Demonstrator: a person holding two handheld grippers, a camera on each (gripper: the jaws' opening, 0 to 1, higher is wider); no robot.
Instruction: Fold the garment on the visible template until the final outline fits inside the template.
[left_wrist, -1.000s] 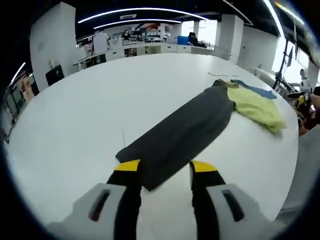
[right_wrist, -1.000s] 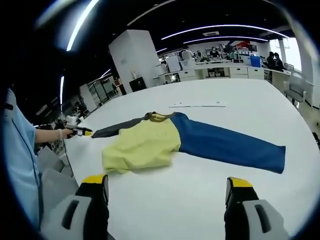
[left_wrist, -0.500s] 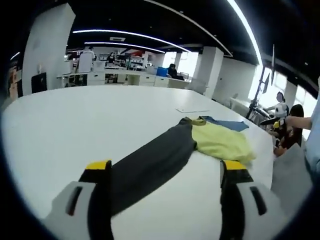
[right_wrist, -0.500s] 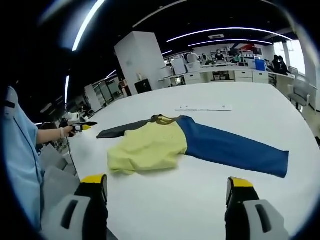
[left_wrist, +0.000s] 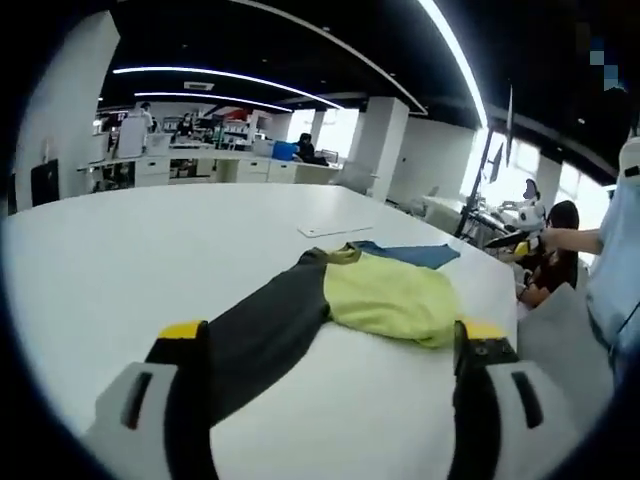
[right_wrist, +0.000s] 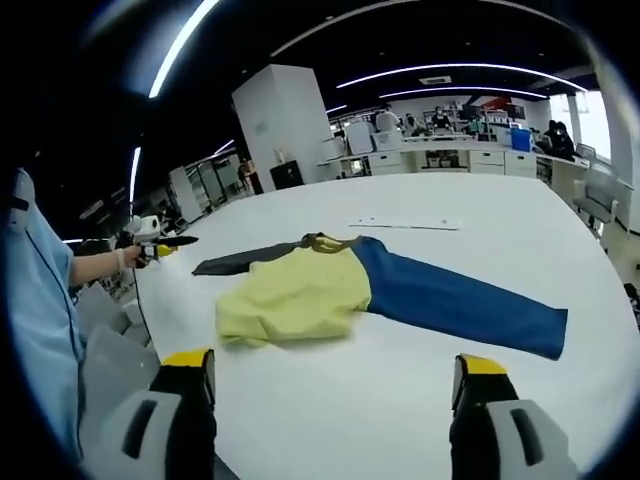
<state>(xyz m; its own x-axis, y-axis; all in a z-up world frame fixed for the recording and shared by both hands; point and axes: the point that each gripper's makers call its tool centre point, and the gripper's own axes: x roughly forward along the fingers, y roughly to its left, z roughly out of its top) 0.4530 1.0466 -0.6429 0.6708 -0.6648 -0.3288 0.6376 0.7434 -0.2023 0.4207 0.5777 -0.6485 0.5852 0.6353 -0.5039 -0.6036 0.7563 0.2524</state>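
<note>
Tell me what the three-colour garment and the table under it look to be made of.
The garment looks like soft knit or woven cloth, matte: its yellow body bunches and wrinkles, and the blue sleeve and dark grey sleeve lie limp and flat. The white table looks hard and smooth, perhaps laminate, with a faint sheen; the exact material cannot be told.

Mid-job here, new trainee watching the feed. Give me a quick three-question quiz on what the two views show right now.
1. True or false: the left gripper is shut on the grey sleeve.
2. Which colour is the garment's middle panel? A) red B) yellow C) white
3. Fill in: in the right gripper view, the blue sleeve lies flat on the white ____.

Key: 1. False, its jaws stand apart. 2. B. 3. table.
</note>
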